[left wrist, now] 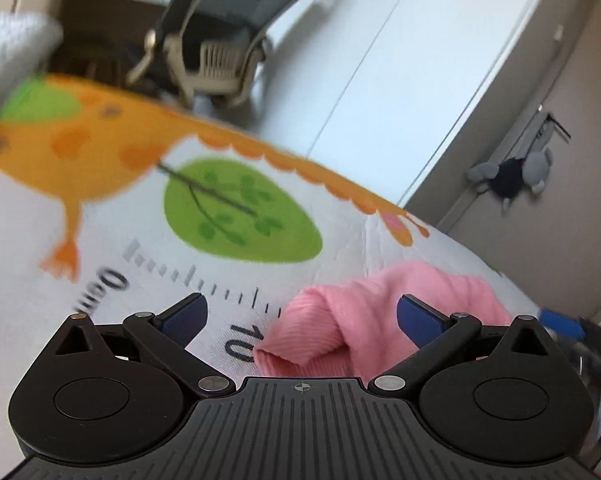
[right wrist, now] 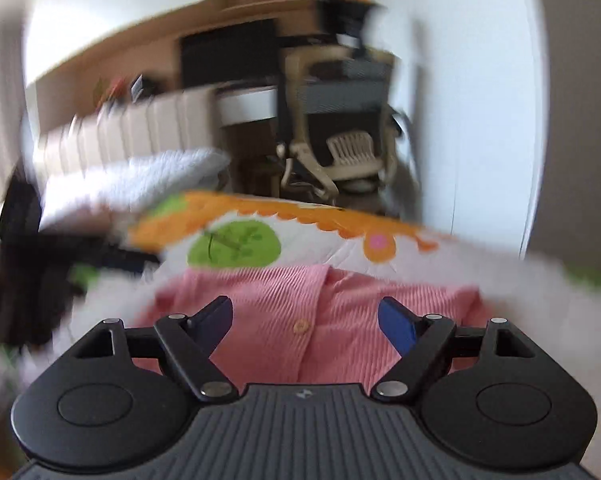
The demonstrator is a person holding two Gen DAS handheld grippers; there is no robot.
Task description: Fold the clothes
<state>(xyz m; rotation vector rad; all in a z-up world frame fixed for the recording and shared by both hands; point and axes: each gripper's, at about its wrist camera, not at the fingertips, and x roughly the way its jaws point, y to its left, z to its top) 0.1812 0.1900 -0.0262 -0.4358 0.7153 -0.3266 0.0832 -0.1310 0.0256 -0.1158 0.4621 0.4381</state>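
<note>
A pink ribbed garment (left wrist: 364, 320) lies bunched on a white printed mat (left wrist: 180, 280); a rolled sleeve end points toward the camera. My left gripper (left wrist: 302, 312) is open just above it, with the pink cloth between and below its blue pads (left wrist: 184, 316). In the right wrist view the same pink garment (right wrist: 284, 312) lies flatter, showing a button placket with an orange button (right wrist: 301, 326). My right gripper (right wrist: 305, 316) is open over the placket, holding nothing. The other gripper (right wrist: 40, 264) shows as a dark blur at the left of that view.
The mat has an orange border (left wrist: 300, 164), a green leaf print (left wrist: 240, 208) and a ruler scale. Beyond its far edge stand an office chair (left wrist: 220, 60), a desk (right wrist: 244, 108) and white wardrobe doors (left wrist: 400, 80). A white towel (right wrist: 148, 176) lies at the left.
</note>
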